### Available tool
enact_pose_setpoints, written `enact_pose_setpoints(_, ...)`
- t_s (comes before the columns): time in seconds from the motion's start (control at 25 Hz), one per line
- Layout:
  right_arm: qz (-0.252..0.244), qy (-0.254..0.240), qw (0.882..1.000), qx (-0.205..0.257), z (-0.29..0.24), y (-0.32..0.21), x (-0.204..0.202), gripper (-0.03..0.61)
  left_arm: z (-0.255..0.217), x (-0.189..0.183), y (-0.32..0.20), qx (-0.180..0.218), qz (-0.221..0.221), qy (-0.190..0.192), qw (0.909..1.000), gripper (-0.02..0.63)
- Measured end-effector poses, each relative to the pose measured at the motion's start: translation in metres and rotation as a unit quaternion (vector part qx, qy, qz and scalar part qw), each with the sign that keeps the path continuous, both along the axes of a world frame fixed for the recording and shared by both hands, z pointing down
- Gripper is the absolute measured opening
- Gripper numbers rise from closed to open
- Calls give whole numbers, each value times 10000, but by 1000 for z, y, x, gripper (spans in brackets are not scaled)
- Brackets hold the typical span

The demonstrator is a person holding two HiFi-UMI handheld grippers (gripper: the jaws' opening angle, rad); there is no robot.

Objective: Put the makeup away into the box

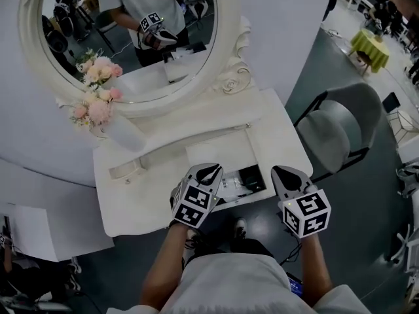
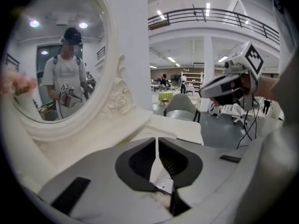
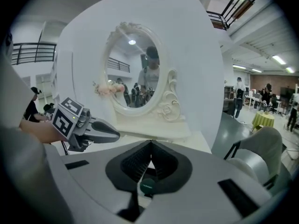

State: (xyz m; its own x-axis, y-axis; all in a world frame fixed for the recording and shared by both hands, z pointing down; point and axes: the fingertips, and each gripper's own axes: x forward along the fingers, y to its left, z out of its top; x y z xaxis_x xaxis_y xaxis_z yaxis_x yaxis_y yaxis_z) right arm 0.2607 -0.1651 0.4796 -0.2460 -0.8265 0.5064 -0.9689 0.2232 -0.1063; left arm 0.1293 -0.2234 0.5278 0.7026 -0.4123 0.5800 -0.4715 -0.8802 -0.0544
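A white vanity table (image 1: pixel 131 208) has a box (image 1: pixel 219 150) set into its top near the front edge. Small makeup items (image 1: pixel 242 180), dark and silvery, lie in its front part. My left gripper (image 1: pixel 209 171) hovers over the box's front, its jaws drawn together to a thin slit with nothing between them (image 2: pixel 156 144). My right gripper (image 1: pixel 289 173) hangs just right of the box over the table's front right corner, jaws meeting at the tips (image 3: pixel 150 143). A small round dark green thing (image 3: pixel 147 185) shows low between them; what it is I cannot tell.
An oval mirror (image 1: pixel 226 57) in a carved white frame stands at the table's back. Pink flowers (image 1: pixel 97 103) in a white vase (image 1: pixel 123 133) stand at the back left. A grey chair (image 1: pixel 340 129) stands to the right on the dark floor.
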Motion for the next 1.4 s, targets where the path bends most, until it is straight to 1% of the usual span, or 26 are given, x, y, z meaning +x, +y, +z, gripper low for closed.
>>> enact_pose_setpoints(0.16, -230, 86, 9993, 285, -29, -18, -29, 0, -40, -40, -14, 313, -464, 381, 9977, 20)
enact_pose_setpoints(0.2, -297, 108, 9989, 359, -36, -22, -37, 1, -49, -50, -16, 379, -550, 464, 9967, 5)
enact_pose_setpoints(0.36, -572, 210, 9963, 607, -60, -37, -69, 2, -83, -85, -20, 433, -853, 977, 9906, 5)
enact_pose_setpoints(0.44, -699, 239, 9949, 688, -69, -42, -85, 0, -99, -104, -21, 520, -998, 1111, 9874, 4)
enact_pose_setpoints(0.6, -950, 440, 9906, 883, -89, -51, -115, 0, -135, -136, -21, 954, -1171, 1158, 9817, 3)
enact_pose_setpoints(0.76, -1232, 423, 9848, 1151, -113, -58, -142, 0, -160, -161, -21, 1378, -1288, 945, 9775, 4)
enact_pose_setpoints(0.84, -1319, 386, 9818, 1312, -126, -61, -153, 0, -172, -172, -22, 1509, -1361, 979, 9742, 5)
enact_pose_setpoints(1.04, -1400, 487, 9758, 1605, -152, -66, -175, 0, -198, -199, -23, 1818, -1577, 1029, 9651, 3)
enact_pose_setpoints(1.2, -1495, 547, 9723, 1709, -161, -69, -192, 0, -212, -218, -20, 2024, -1698, 1019, 9591, 3)
enact_pose_setpoints(1.4, -1659, 553, 9684, 1780, -169, -70, -209, 0, -229, -231, -18, 2301, -1773, 934, 9523, 3)
